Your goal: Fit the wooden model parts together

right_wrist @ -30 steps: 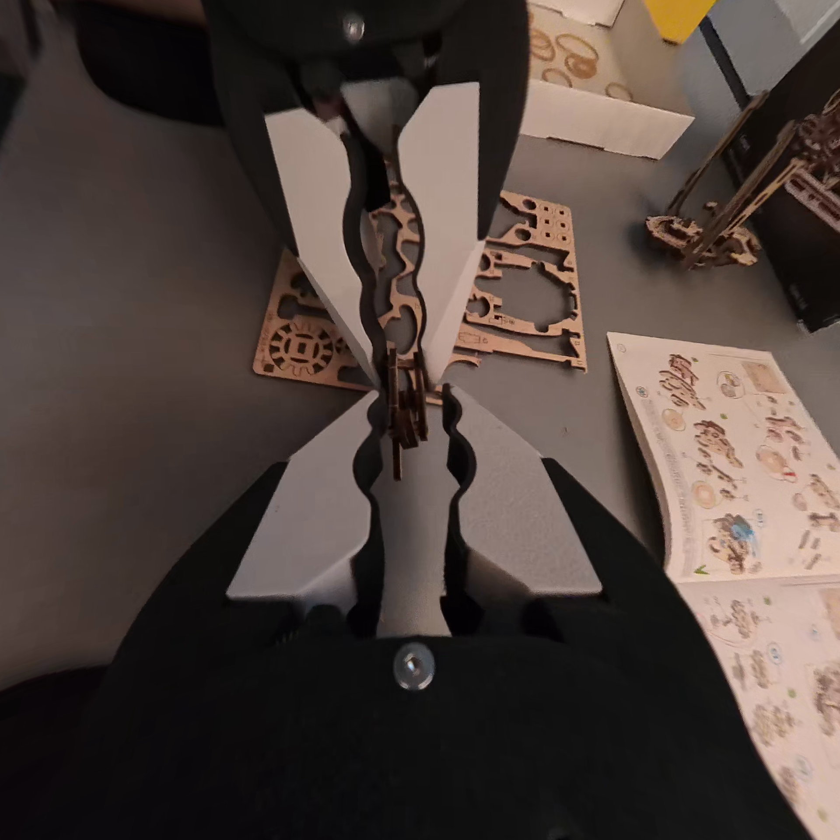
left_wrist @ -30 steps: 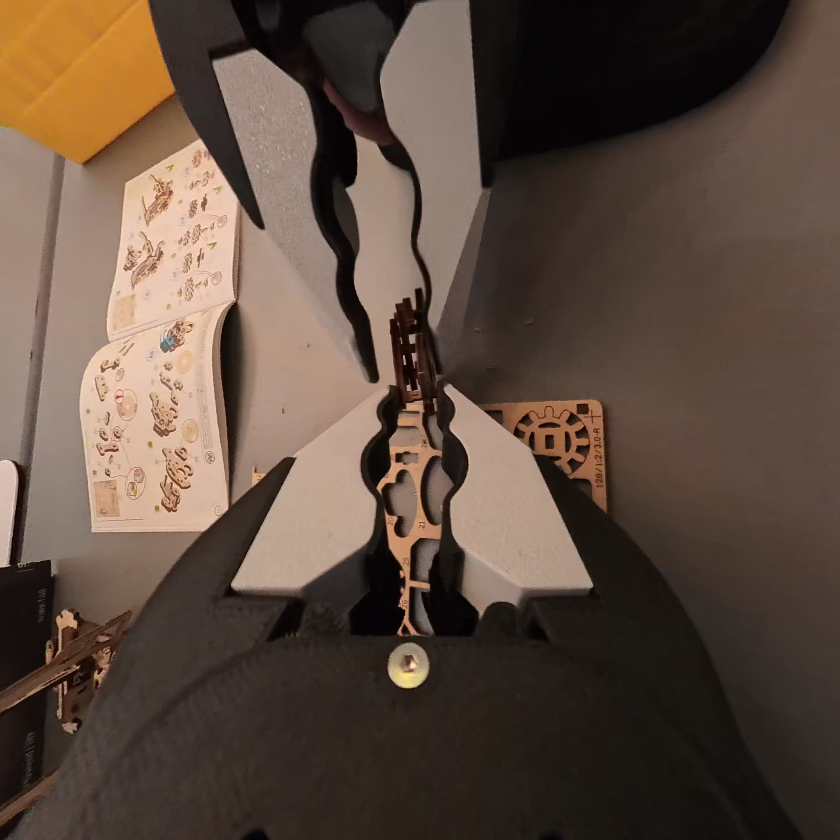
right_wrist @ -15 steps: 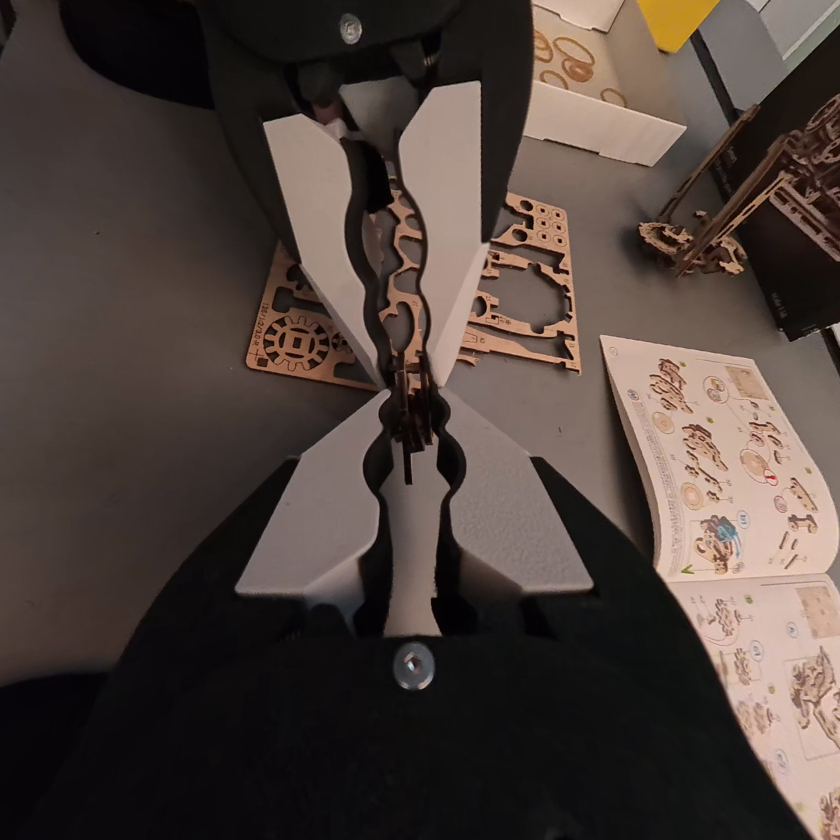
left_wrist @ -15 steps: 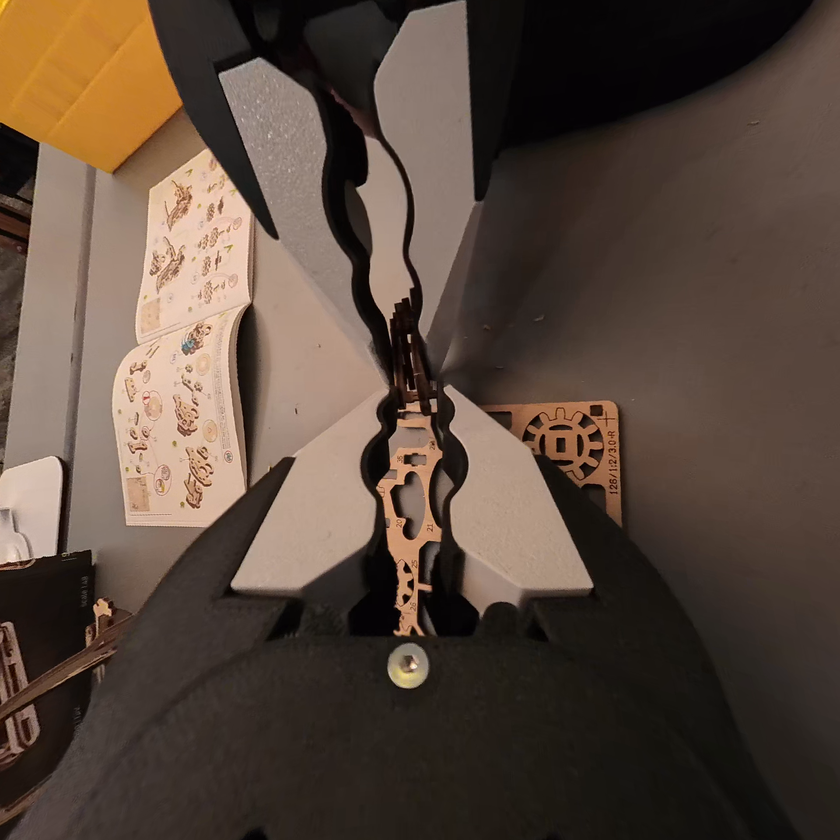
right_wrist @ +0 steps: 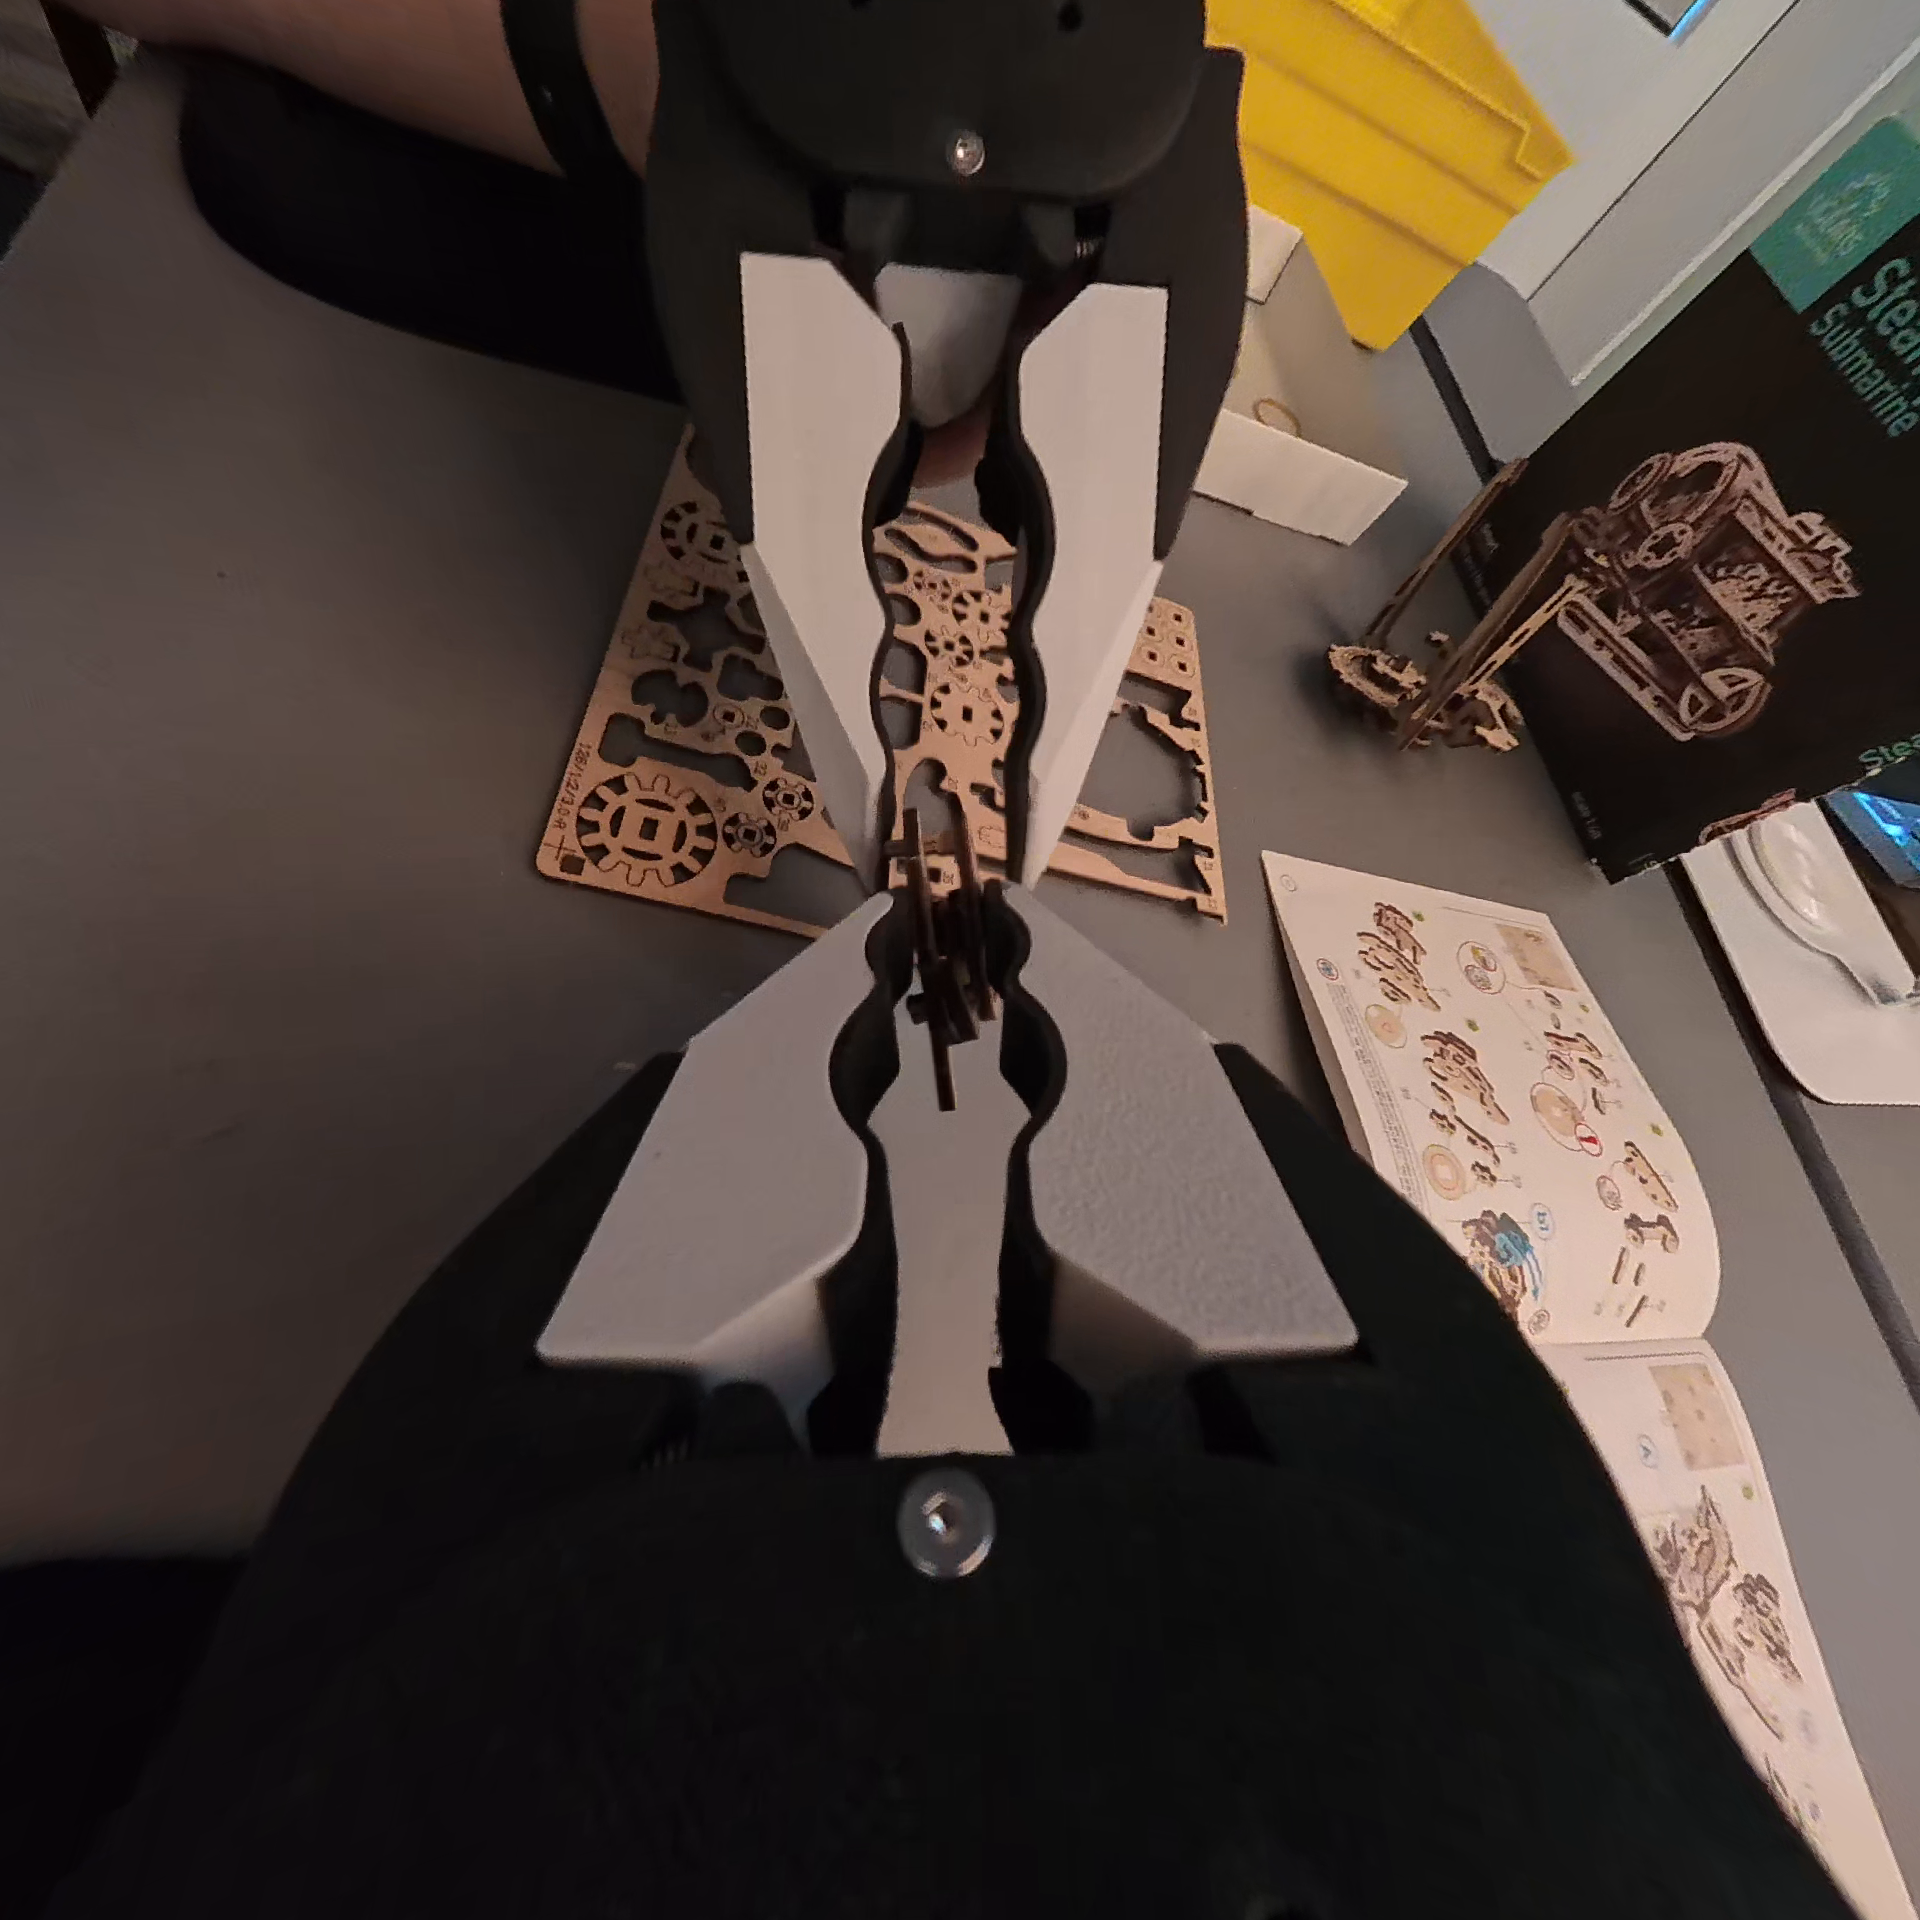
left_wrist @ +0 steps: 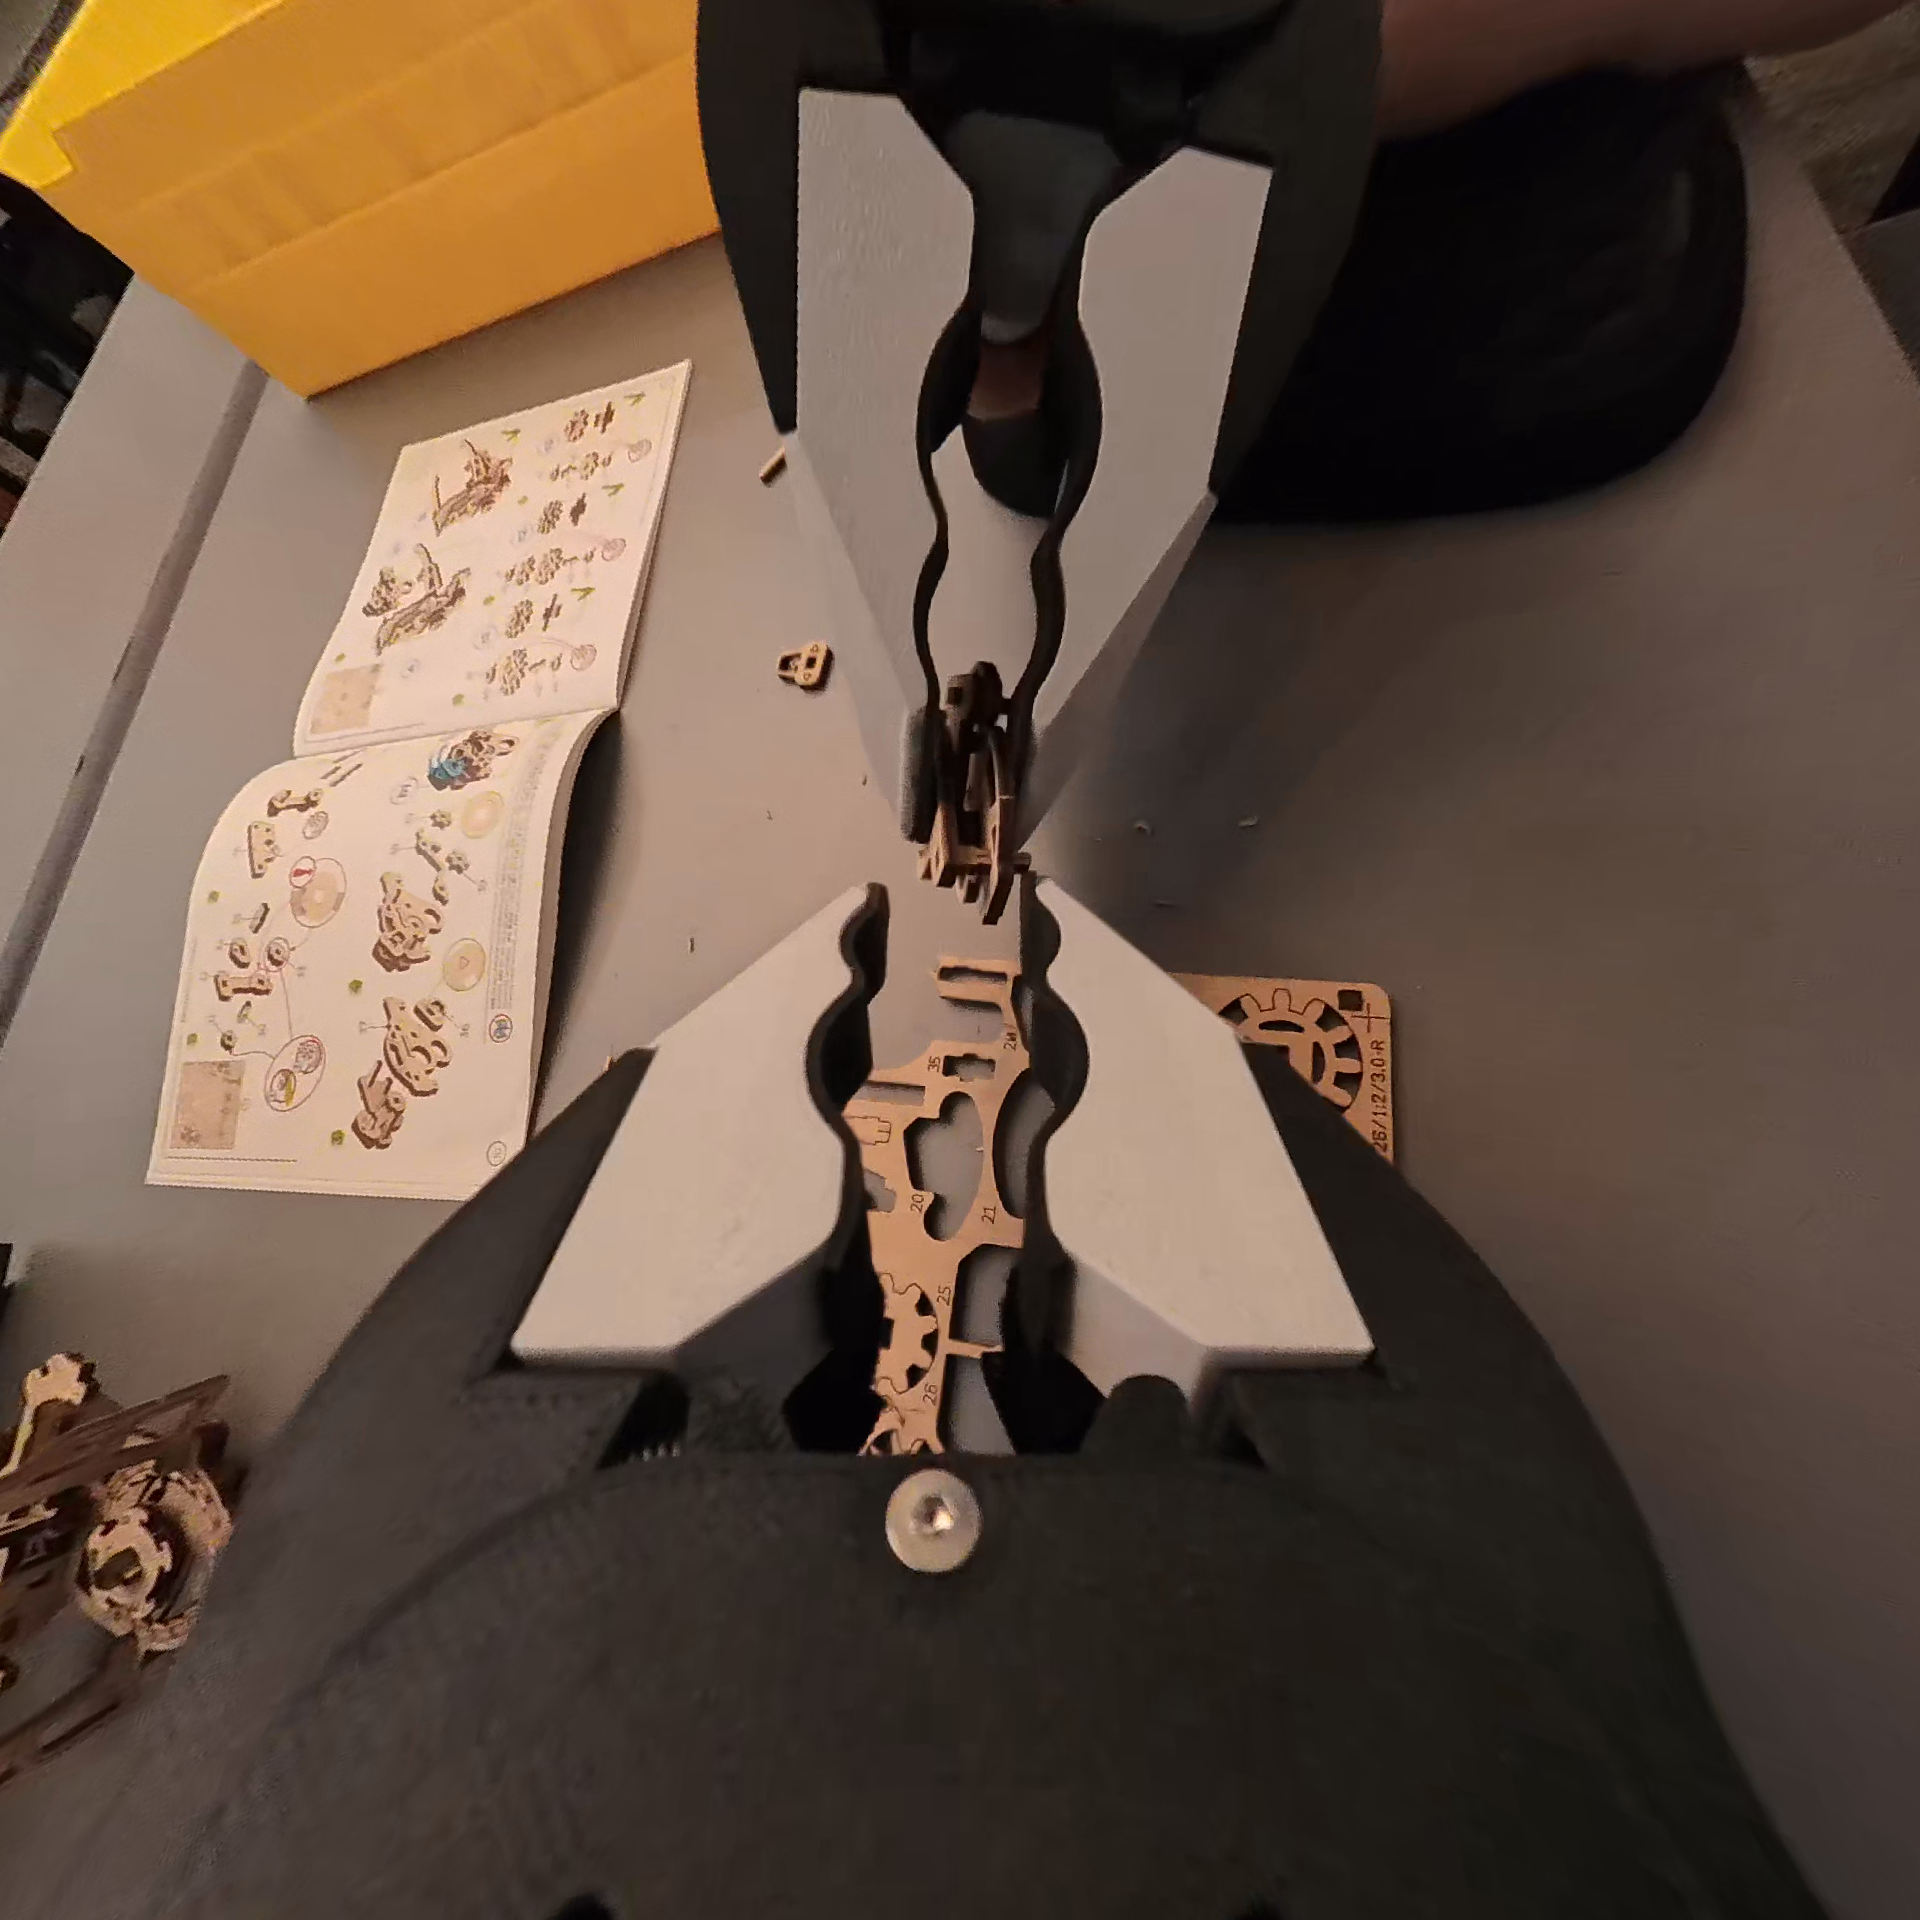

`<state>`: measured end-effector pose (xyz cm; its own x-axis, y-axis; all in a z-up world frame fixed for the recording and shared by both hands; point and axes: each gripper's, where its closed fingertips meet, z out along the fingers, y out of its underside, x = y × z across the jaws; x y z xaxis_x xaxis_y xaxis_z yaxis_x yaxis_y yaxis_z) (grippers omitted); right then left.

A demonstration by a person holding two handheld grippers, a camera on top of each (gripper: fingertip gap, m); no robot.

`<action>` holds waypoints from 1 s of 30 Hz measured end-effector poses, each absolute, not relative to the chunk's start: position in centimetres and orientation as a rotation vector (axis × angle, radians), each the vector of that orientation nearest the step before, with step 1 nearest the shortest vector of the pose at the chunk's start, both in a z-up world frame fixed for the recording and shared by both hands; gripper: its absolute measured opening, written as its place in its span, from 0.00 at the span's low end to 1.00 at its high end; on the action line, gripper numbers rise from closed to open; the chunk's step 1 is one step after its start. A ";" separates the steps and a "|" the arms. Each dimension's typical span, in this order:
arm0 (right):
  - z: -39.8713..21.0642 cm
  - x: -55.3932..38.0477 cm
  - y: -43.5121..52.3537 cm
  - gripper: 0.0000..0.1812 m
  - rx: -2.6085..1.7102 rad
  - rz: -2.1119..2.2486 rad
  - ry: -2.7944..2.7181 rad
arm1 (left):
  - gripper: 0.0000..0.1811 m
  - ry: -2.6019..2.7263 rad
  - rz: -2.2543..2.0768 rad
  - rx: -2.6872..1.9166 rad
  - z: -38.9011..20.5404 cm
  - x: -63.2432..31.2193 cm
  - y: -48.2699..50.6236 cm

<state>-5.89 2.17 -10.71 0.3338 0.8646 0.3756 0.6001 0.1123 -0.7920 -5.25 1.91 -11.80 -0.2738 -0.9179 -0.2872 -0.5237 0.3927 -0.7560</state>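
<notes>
- Currently, the small dark wooden sub-assembly [right_wrist: 948,971] is clamped by the right gripper [right_wrist: 940,914] above the grey table [right_wrist: 312,727].
- The left gripper [left_wrist: 951,896], parted and empty, is closed only once squarely aligned.

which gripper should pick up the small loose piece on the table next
Left gripper: it looks open and empty, while the right gripper is shut on the wooden assembly.

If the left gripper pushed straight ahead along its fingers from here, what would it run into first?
Most likely the small wooden assembly pinched in the right gripper, which faces the left gripper tip to tip. The assembly's lower end already hangs right at the left fingertips; the remaining gap is unclear.
</notes>
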 end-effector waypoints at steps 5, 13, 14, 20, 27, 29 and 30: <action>-10.2 -5.9 2.2 0.06 -1.572 0.352 -1.337 | 0.13 1.922 -0.741 -1.233 -11.4 -5.3 1.7; -9.2 -6.0 2.1 0.06 -1.639 0.581 -1.211 | 0.14 1.903 -0.802 -1.246 -11.1 -5.0 1.3; -8.8 -6.0 2.0 0.06 -1.663 0.678 -1.160 | 0.14 1.895 -0.829 -1.255 -11.0 -4.9 1.2; -6.5 -5.6 1.7 0.05 -1.774 1.313 -0.808 | 0.12 1.753 -1.146 -1.388 -9.2 -4.0 0.2; -5.7 -5.1 2.0 0.05 -1.797 1.650 -0.573 | 0.10 1.620 -1.445 -1.521 -7.8 -3.8 -0.2; -5.9 -5.0 2.0 0.05 -1.807 1.691 -0.544 | 0.10 1.586 -1.529 -1.583 -7.9 -3.8 -0.2; -6.0 -4.9 2.1 0.05 -1.812 1.704 -0.533 | 0.09 1.568 -1.569 -1.612 -7.9 -3.8 -0.2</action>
